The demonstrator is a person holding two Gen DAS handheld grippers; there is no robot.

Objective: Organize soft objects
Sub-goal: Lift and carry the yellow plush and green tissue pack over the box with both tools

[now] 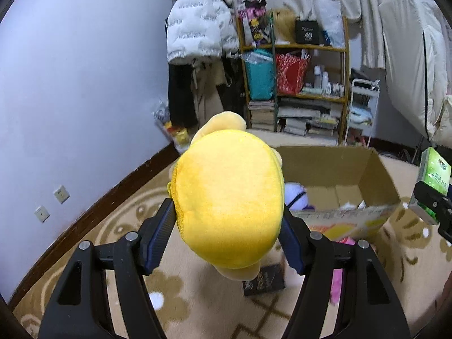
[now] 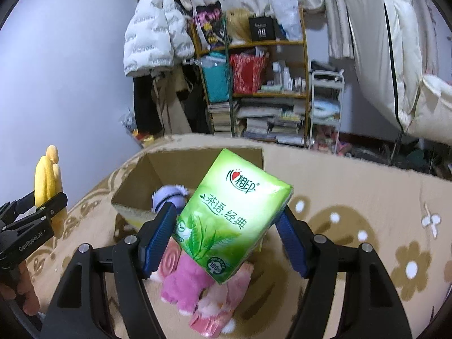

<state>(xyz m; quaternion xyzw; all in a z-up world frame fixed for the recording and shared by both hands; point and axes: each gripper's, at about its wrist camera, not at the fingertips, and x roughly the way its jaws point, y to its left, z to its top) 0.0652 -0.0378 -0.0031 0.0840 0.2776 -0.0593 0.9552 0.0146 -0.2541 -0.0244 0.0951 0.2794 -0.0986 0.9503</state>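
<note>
My left gripper (image 1: 227,226) is shut on a yellow plush toy (image 1: 228,195) and holds it above the carpet, just left of an open cardboard box (image 1: 375,169). My right gripper (image 2: 226,228) is shut on a green tissue pack (image 2: 234,214) and holds it over the box's near edge (image 2: 127,206). A white and purple plush (image 2: 169,195) lies inside the box. A pink plush (image 2: 186,285) lies on the carpet under the right gripper. The left gripper with the yellow plush (image 2: 46,175) shows at the left of the right wrist view, and the tissue pack (image 1: 432,180) at the right of the left wrist view.
A small dark box (image 1: 264,281) lies on the beige flowered carpet (image 2: 367,197). A wooden shelf (image 1: 310,79) with books and bags stands at the back, with a white jacket (image 1: 197,19) hanging left of it and a white cart (image 1: 363,107) right of it.
</note>
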